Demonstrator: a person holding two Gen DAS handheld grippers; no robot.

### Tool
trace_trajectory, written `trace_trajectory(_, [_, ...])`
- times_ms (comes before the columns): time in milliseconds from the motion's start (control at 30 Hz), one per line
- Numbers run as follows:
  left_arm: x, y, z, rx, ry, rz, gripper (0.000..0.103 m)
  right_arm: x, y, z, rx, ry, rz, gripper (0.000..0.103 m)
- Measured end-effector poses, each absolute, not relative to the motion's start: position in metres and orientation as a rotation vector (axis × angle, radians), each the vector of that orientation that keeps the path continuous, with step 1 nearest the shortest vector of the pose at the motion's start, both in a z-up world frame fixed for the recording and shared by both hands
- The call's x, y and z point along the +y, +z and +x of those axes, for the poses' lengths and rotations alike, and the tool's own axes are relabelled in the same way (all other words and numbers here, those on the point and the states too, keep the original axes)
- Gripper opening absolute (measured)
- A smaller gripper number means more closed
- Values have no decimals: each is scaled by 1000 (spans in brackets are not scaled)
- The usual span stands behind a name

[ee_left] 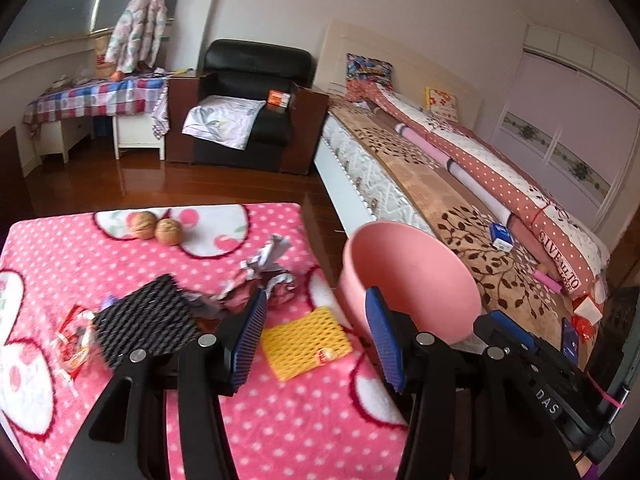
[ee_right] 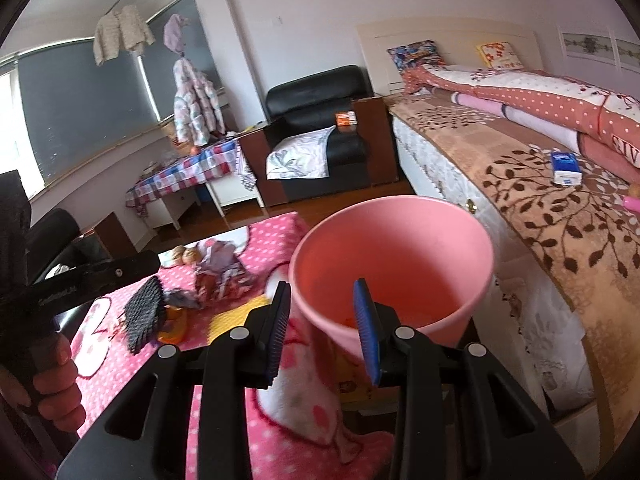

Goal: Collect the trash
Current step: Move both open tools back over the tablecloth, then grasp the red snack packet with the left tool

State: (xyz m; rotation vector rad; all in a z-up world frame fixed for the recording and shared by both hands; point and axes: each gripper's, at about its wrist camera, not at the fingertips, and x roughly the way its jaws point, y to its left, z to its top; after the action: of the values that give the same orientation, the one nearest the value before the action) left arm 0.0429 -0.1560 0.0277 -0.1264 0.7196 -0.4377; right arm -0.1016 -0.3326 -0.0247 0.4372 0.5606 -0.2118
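Done so far: something orange lies at the bottom of the round pink plastic bin (ee_right: 394,256); I judge one piece is already dropped in
Left to collect: crumpled silver foil wrappers (ee_left: 264,276), yellow foam fruit net (ee_left: 304,338), red-and-clear plastic wrapper (ee_left: 74,340), dark ribbed foam net (ee_left: 148,320) on the pink polka-dot blanket (ee_left: 280,420)
Count: one bin, two brown walnuts (ee_left: 156,228) at twelve o'clock of the trash
My left claw (ee_left: 316,340): apart, empty
My right claw (ee_right: 324,328): apart, empty, over the bin's rim
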Motion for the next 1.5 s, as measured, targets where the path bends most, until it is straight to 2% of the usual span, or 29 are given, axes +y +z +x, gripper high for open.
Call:
trace_trajectory(633, [-48,7,-2,678,-229,-99,50,-287,-38,-91,608,-108,459,33])
trace_trajectory(1500, [34,-54,28,851,-58,-227,50,-263,-61,-62,680,-21,443,33])
